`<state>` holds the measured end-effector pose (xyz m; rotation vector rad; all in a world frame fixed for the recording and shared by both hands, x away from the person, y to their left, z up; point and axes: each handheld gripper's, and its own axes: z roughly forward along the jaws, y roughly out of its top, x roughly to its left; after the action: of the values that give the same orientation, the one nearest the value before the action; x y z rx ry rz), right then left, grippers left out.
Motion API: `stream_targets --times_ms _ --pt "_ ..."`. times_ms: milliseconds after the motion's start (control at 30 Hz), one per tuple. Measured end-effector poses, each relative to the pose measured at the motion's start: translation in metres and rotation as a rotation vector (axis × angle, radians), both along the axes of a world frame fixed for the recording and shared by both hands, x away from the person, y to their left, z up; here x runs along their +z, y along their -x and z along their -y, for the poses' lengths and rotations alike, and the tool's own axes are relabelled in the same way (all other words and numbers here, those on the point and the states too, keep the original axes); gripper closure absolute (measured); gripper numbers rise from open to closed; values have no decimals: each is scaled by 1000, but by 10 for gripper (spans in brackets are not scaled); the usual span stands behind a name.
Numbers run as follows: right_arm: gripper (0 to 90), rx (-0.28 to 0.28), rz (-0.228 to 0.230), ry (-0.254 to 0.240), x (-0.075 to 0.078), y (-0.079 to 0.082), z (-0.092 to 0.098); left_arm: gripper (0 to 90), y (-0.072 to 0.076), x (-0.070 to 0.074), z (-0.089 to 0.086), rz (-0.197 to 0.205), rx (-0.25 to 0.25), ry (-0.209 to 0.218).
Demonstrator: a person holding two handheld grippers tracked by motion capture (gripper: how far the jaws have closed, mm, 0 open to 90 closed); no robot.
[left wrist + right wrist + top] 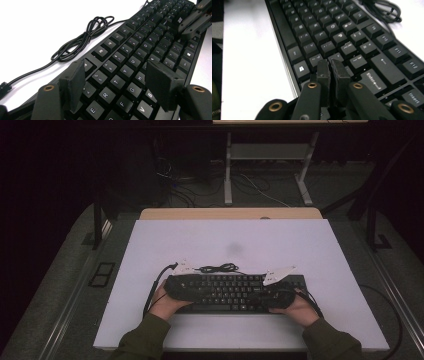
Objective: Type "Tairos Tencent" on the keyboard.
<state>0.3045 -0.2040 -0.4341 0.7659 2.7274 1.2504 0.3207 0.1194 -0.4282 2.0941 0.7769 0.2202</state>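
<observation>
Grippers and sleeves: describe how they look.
Both sleeves are olive green. The left gripper has black jaws with thick dark rubbery pads and brass-coloured rivets; the right gripper matches it. Each carries a pale three-cornered plate on top and trails a black cable.

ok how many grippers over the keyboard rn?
2. The left gripper hovers over the keyboard's left half, jaws apart; the right gripper sits over its right end, jaws nearly together. Nothing held.

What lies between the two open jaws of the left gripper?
In the left gripper view, the left gripper stands open over the keyboard. Between its jaws lie only key rows, around T, G and H; nothing is gripped.
</observation>
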Motion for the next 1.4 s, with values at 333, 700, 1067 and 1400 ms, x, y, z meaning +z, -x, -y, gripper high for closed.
stream_targets --times_ms 333,700,1067,1400 --pt "546 -62 -1 -82 5 -3 7 253 3 1 -3 15 4 16" --pt "326 -131 20 -112 4 -5 10 227 8 1 -5 22 7 17" --pt "309 -140 34 -116 3 -7 8 227 12 0 -9 25 16 24" --pt "309 -128 31 -126 1 -10 5 229 16 -2 -16 24 40 27"
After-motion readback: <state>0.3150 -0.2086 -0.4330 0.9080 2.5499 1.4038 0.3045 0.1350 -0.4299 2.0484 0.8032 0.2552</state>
